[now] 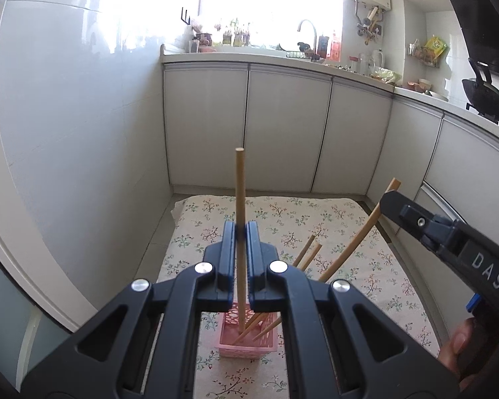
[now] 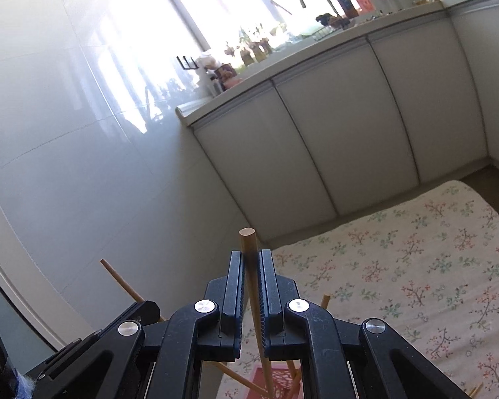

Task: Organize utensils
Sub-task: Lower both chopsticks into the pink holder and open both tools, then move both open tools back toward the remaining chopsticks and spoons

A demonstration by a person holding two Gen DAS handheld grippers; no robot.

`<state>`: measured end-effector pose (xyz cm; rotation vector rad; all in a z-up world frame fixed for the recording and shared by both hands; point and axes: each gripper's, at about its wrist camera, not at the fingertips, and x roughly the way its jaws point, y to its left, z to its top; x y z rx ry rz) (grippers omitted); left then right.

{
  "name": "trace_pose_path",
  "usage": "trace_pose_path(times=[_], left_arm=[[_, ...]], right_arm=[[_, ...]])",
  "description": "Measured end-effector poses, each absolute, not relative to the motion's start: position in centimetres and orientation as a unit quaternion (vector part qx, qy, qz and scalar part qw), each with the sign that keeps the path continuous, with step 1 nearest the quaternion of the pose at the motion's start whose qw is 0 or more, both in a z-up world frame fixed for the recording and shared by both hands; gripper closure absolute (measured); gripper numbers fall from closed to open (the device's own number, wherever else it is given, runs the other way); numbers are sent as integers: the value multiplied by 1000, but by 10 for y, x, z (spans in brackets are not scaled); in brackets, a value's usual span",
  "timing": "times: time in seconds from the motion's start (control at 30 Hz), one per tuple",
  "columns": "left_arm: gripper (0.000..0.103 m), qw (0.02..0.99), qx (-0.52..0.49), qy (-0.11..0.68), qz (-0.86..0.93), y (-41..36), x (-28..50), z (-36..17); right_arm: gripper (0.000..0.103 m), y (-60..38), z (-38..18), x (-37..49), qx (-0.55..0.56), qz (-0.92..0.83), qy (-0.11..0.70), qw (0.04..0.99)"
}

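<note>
1. My left gripper (image 1: 240, 232) clamps one chopstick (image 1: 240, 183), its tip inside the pink basket (image 1: 246, 349).
2. My right gripper (image 2: 252, 259) pinches a second chopstick (image 2: 249, 242) – above the basket.
3. Risk: the sticks collide – the light basket tips.

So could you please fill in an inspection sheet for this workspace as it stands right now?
Surface: floral cloth spread on the floor in front of the white cabinets.
Job's things: pink basket standing on the cloth with several wooden chopsticks leaning in it.
Clutter: nothing seen on the cloth beyond the basket.
Grippers: left gripper shut on an upright chopstick whose lower end is inside the basket; right gripper shut on another chopstick above the basket.
Cables: nothing seen.
Surroundings: kitchen counter with faucet, bottles, a bright window, and a wok on the right.
</note>
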<state>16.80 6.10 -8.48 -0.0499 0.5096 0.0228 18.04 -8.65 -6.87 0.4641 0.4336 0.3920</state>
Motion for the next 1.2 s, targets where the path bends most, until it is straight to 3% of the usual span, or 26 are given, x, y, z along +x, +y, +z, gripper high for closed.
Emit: trace_pose_path(times=[0.5, 0.6, 0.63, 0.67, 0.7, 0.83, 1.0, 1.07, 1.2], left_arm=[[96, 951, 0, 309, -8, 52, 187, -117], [72, 952, 10, 306, -4, 48, 184, -115], [58, 953, 11, 303, -3, 47, 183, -114], [52, 954, 12, 300, -2, 47, 181, -112], [51, 954, 11, 298, -2, 47, 179, -111], [42, 953, -5, 304, -10, 53, 173, -106], [30, 951, -19, 308, -17, 54, 165, -100], [24, 952, -15, 306, -18, 51, 161, -98], [20, 948, -14, 318, -29, 49, 153, -98]], right_arm=[[94, -87, -120, 202, 224, 175, 271, 920], [88, -88, -124, 205, 229, 177, 288, 913], [85, -90, -124, 207, 232, 178, 295, 910], [74, -93, -124, 207, 236, 180, 299, 907], [64, -96, -123, 206, 238, 178, 299, 907], [53, -109, -113, 199, 239, 169, 295, 909], [32, -131, -103, 190, 240, 158, 298, 910], [26, -140, -99, 188, 241, 155, 303, 909], [16, -159, -97, 181, 248, 146, 316, 904]])
